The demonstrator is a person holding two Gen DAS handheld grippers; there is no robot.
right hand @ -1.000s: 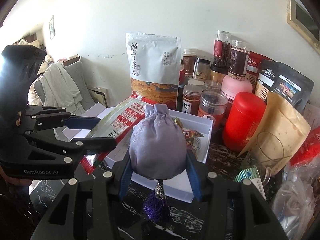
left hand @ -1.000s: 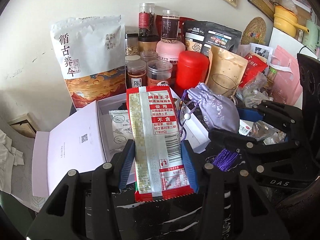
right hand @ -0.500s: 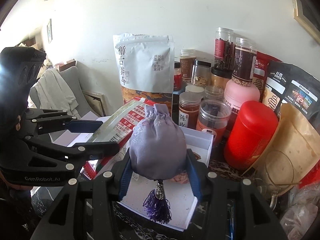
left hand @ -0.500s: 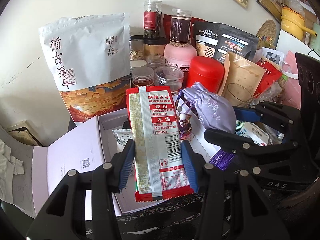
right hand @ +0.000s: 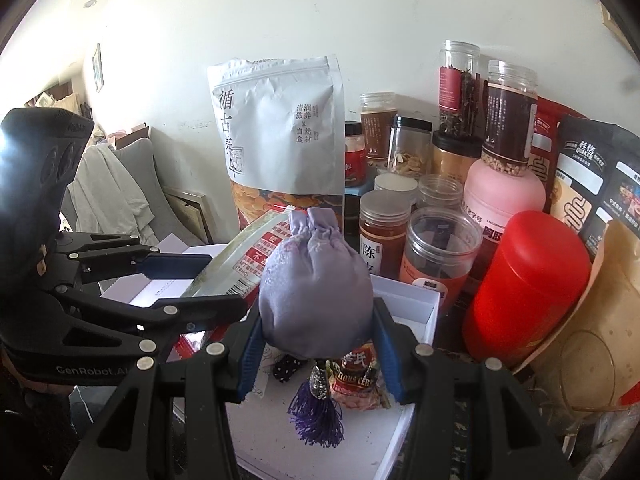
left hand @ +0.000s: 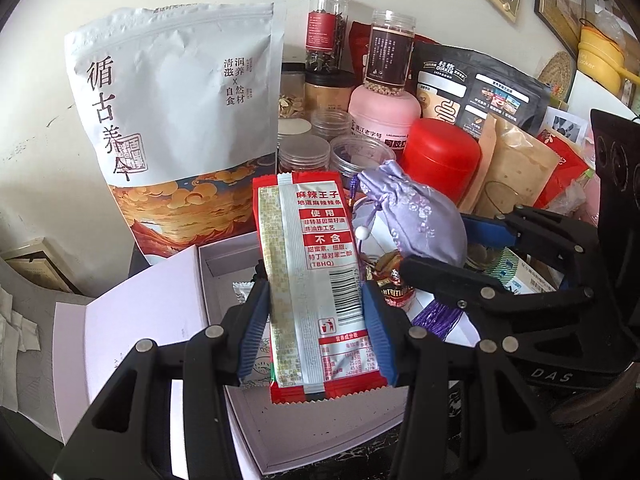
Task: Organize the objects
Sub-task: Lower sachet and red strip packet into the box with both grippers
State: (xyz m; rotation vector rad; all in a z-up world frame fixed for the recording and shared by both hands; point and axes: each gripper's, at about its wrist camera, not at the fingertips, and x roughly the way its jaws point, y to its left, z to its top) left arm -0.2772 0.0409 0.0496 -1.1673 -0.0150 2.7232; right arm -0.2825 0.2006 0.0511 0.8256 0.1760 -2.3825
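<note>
My left gripper (left hand: 314,320) is shut on a red and silver snack packet (left hand: 316,272), held upright above an open white box (left hand: 320,432). My right gripper (right hand: 316,328) is shut on a lilac drawstring pouch (right hand: 316,284) with a purple tassel (right hand: 318,416), also over the white box (right hand: 412,304). In the left wrist view the pouch (left hand: 412,216) hangs just right of the packet, pinched by the right gripper (left hand: 460,248). The right wrist view shows the left gripper (right hand: 208,280) with the packet (right hand: 240,264) at the left. A small wrapped snack (right hand: 358,380) lies in the box under the pouch.
Behind the box stand a large white pouch bag (left hand: 176,136), several clear jars (right hand: 436,248), a pink tin (left hand: 384,116), a red canister (right hand: 524,284), a black bag (left hand: 476,96) and a brown paper bag (left hand: 516,172). The box's lid (left hand: 132,332) lies open leftward. A cloth-draped chair (right hand: 112,192) stands far left.
Both grippers have carried their loads forward and slightly down toward the back row of jars and bags; the white box has slid under them. Neither grip has changed.
</note>
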